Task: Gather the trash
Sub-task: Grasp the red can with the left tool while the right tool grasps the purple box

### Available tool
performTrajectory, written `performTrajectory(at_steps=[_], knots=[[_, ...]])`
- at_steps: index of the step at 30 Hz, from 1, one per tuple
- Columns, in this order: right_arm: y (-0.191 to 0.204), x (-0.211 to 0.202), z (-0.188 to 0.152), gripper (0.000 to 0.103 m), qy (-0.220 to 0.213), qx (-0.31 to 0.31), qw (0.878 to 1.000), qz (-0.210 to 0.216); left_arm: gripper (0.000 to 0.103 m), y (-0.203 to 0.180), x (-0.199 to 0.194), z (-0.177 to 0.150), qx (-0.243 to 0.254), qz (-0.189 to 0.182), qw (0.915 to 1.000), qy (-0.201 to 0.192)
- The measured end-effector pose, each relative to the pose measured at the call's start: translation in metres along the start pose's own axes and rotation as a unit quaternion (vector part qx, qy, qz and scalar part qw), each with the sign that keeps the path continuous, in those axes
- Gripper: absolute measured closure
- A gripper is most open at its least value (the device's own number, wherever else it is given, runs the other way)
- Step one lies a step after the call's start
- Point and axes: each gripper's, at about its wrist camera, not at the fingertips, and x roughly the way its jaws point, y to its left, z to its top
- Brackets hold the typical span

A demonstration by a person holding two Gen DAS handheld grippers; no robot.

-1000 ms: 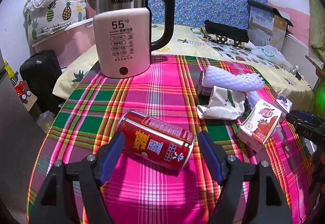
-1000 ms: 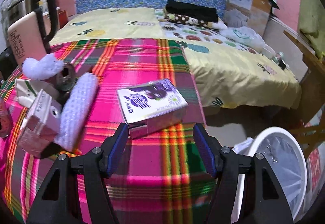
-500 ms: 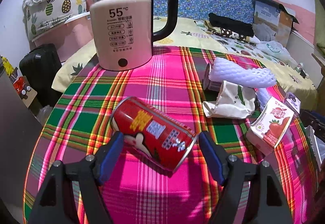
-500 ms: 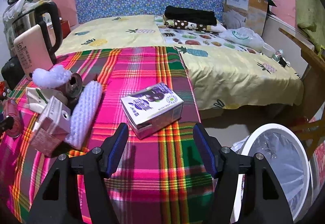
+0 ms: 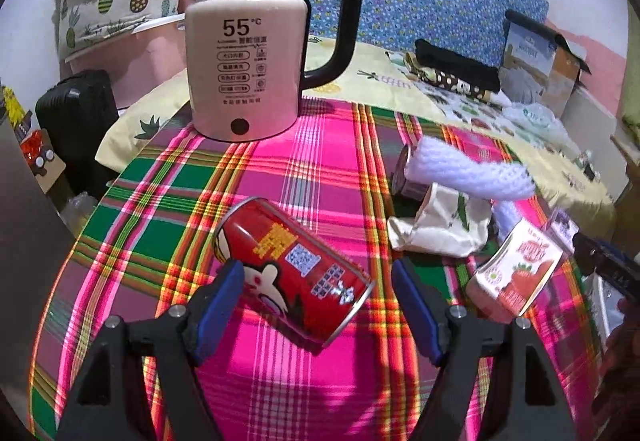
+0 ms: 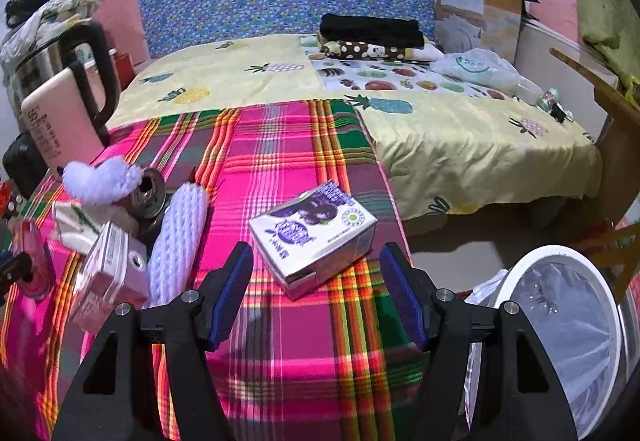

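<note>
Plaid tablecloth (image 5: 320,169) under my tongs, left gripper (image 5: 316,305) spread with red can (image 5: 292,273) lying tilted between its jaws, right gripper (image 6: 316,293) spread around purple carton (image 6: 312,233), neither pinched, white bin (image 6: 560,329) right, kettle (image 5: 248,69) farther back

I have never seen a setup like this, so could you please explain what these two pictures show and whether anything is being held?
A person holds one pair of tongs in each hand, each with a camera looking along its fingers. The left view shows the left tongs open around a red can lying on the plaid cloth; the grip is not closed. The right view shows the right tongs open just short of a purple carton; the white bin stands beside the table. Nothing is held yet.
</note>
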Motion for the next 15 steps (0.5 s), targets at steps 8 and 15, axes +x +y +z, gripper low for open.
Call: performTrajectory(at_steps=[8, 15], knots=[[-0.008, 0.011, 0.007, 0.036, 0.010, 0.054, 0.998, 0.002, 0.025, -0.003, 0.003, 0.009, -0.017, -0.009, 0.9998, -0.009], [-0.007, 0.033, 0.010, 0.036, 0.051, 0.093, 0.993, 0.041, 0.025, 0.000, 0.007, 0.010, -0.021, -0.013, 0.9997, -0.007]])
